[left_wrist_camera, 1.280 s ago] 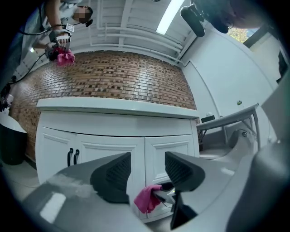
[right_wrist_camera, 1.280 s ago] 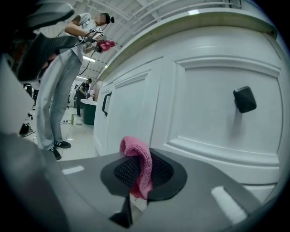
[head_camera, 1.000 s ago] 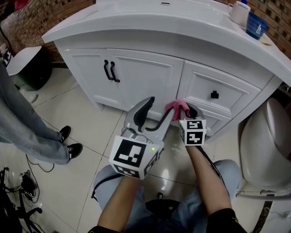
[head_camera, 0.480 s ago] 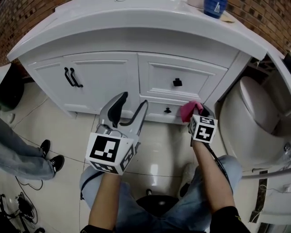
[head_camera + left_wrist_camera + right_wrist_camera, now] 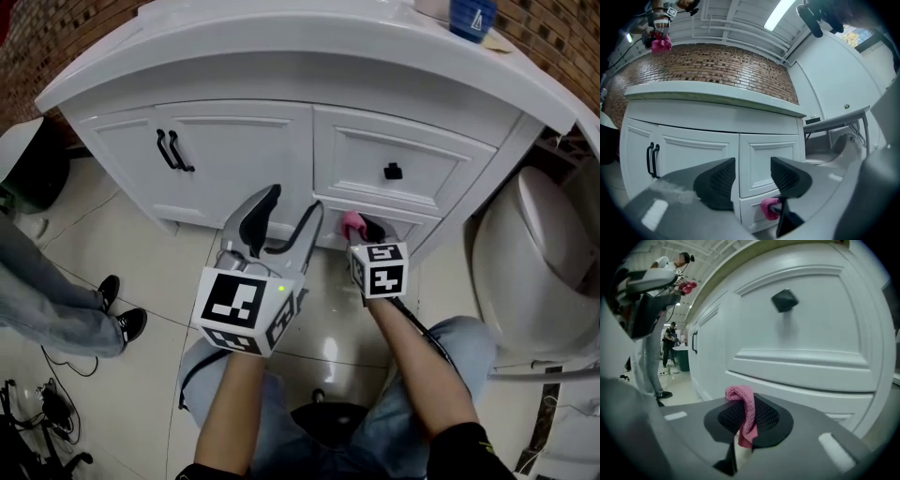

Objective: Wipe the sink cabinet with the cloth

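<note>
The white sink cabinet (image 5: 244, 159) fills the upper head view, with two doors on the left and two drawers on the right. My right gripper (image 5: 361, 228) is shut on a pink cloth (image 5: 351, 223) and holds it against the lower drawer front (image 5: 375, 217). In the right gripper view the cloth (image 5: 745, 413) is pinched between the jaws, just below the upper drawer (image 5: 801, 329) and its black knob (image 5: 784, 300). My left gripper (image 5: 281, 217) hangs open and empty in front of the cabinet, left of the cloth (image 5: 769, 208). Its jaws frame the upper drawer (image 5: 768, 161) in the left gripper view.
A white toilet (image 5: 548, 262) stands right of the cabinet. A blue cup (image 5: 472, 17) sits on the countertop. Black door handles (image 5: 172, 150) are on the left doors. A bystander's legs and shoes (image 5: 56, 300) are at the left, with cables (image 5: 37, 412) on the tiled floor.
My right gripper has slid the pink cloth leftward along the lower drawer front. The left gripper has stayed open and shifted only slightly with the view.
</note>
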### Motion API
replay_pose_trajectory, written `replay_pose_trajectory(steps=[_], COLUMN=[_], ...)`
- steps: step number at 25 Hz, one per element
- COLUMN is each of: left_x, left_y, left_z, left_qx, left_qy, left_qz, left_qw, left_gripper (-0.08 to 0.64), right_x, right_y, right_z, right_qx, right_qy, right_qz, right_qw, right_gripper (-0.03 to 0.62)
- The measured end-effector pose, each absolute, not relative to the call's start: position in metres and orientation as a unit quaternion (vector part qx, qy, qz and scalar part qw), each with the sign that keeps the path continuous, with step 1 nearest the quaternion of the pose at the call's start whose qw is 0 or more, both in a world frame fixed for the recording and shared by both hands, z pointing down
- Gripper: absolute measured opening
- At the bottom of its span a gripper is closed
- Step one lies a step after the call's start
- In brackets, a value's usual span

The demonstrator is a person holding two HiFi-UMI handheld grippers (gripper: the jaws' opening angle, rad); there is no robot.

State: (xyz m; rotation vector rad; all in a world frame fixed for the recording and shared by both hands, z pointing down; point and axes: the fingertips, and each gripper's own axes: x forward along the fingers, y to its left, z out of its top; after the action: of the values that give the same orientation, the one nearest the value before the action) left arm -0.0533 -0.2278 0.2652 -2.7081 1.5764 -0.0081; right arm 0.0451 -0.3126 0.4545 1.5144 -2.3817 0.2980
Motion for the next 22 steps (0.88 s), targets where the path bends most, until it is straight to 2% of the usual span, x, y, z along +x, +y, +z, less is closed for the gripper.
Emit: replay_pose_trajectory(steps=[4, 7, 13, 19, 22], left_x=[-0.064, -0.071, -0.061, -0.027, -0.022], left_y=[-0.23, -0.232, -0.238, -0.245, -0.242], left_z=[0.273, 0.276, 0.28, 0.301, 0.299], left_qx=[-0.856, -0.852, -0.859, -0.879, -0.882], left_qy=[0.517, 0.522, 0.511, 0.474, 0.468], left_qz=[-0.02, -0.03, -0.024, -0.049, -0.049], left_qw=[0.004, 0.004, -0.007, -0.03, -0.026], left_gripper=[0.233, 0.233, 0.233, 0.235, 0.235], right_x=[-0.013, -0.015, 0.076, 0.204, 0.243], right_y=[-0.325, -0.328, -0.321, -0.304, -0.298], right_z=[0.463, 0.468, 0.469, 0.473, 0.482], right_qx=[0.47, 0.472, 0.575, 0.669, 0.692], right_qy=[-0.863, -0.863, -0.797, -0.712, -0.686], right_qz=[0.093, 0.09, 0.097, 0.158, 0.183], right_qw=[0.159, 0.158, 0.159, 0.143, 0.128], right_gripper=[0.029, 0.029, 0.029, 0.028, 0.029])
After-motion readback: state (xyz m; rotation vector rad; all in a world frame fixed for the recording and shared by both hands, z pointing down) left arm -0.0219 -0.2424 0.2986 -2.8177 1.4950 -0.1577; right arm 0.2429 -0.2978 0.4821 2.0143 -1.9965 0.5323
